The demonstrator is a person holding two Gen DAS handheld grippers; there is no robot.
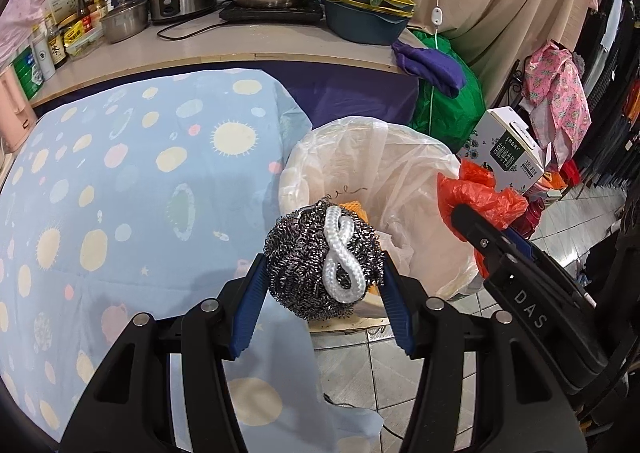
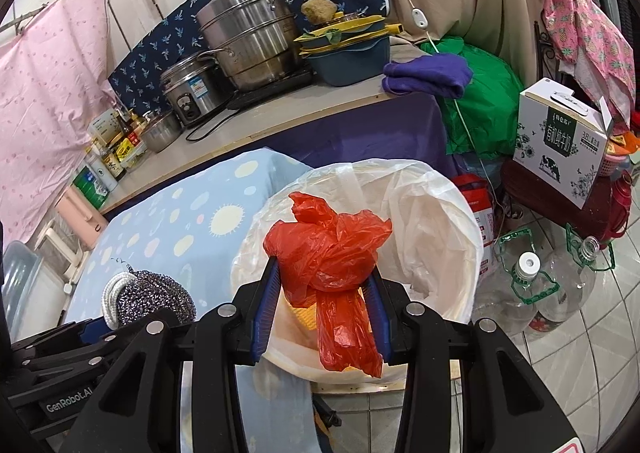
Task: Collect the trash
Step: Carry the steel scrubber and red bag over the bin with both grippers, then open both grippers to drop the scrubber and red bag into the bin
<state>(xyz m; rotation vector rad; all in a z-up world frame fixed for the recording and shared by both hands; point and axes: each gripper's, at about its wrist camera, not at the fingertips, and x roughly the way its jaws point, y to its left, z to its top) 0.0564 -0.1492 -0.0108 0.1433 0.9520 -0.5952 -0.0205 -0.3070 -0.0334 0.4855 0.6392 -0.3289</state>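
Left gripper (image 1: 324, 281) clamps a steel-wool scouring ball (image 1: 324, 261) between its blue ribbed pads: a round mass of tangled grey metal coils with a white braided cord loop (image 1: 342, 253) across its face. The ball hangs at the near rim of the trash bin (image 1: 424, 157), beside the edge of the blue sun-and-planet cloth (image 1: 120, 181).

Right gripper (image 2: 324, 293) is closed on a crumpled red plastic bag (image 2: 332, 253), thin and glossy, bunched above the pads with a limp tail hanging below. It is held over the bin's mouth, which is lined with a translucent white bag (image 2: 420, 209).

Legible writing: "DAS" on the right gripper's body in the left wrist view; "GenRobot.AI" on the left gripper's body (image 2: 70, 405). The milk carton box (image 2: 560, 137) carries Chinese characters, not clearly readable.
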